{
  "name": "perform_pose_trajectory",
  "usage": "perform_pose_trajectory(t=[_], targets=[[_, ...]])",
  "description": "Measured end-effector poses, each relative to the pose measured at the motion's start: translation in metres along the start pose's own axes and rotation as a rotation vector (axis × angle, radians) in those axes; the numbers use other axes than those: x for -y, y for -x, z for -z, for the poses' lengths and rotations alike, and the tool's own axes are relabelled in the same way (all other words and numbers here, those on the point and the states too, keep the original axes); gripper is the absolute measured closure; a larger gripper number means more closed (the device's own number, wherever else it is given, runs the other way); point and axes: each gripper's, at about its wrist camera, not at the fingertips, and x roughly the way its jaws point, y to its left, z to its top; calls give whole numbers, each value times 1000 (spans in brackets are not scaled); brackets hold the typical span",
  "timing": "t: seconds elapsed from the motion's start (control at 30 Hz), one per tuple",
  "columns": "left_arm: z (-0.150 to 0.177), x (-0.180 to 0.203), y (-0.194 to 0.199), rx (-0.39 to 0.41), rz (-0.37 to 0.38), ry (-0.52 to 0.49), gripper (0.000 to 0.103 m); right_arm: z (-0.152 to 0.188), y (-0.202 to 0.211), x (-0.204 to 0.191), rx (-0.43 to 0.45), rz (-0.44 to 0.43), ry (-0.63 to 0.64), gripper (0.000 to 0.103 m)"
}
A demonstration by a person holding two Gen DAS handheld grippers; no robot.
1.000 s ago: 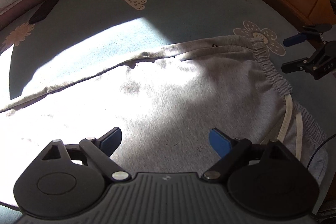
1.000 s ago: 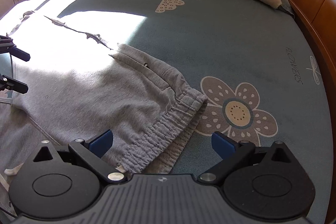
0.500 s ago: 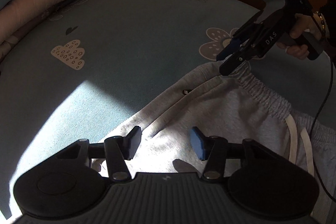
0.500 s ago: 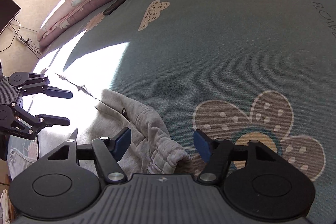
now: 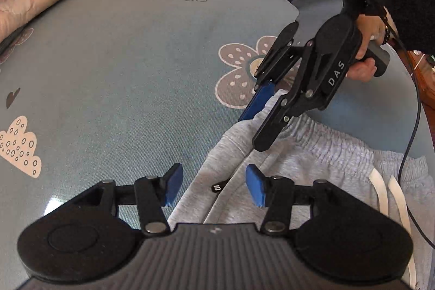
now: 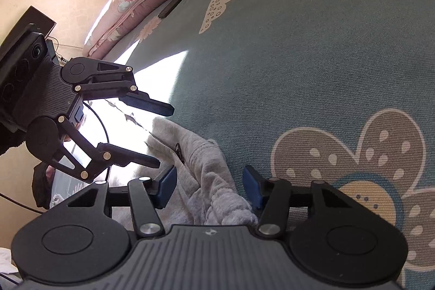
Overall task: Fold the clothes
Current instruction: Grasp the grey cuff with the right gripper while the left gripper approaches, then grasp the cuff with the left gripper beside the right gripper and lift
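Sweatpants (image 5: 285, 175) are being approached on the bed (image 5: 122, 72): right tongs (image 6: 209, 185) are closing around the waistband corner, left tongs (image 5: 213, 185) held half-open astride the side seam, readying a fold.

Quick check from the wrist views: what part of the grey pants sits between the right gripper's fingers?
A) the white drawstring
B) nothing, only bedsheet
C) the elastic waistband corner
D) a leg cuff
C: in the right wrist view the gathered waistband corner of the grey pants lies between the closing right gripper fingers.
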Motion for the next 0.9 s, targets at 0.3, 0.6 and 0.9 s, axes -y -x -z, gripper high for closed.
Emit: perform_pose_trajectory(t=[0.3, 0.6, 0.9], targets=[[-20, 3, -28, -116, 88, -188, 51, 2, 9, -17, 44, 25, 56, 84], [-33, 24, -43, -257, 209, -408, 55, 1, 22, -73, 14, 33, 278, 86], [-27, 48, -27, -216, 174, -474, 92, 1, 22, -104, -68, 228, 513, 50]])
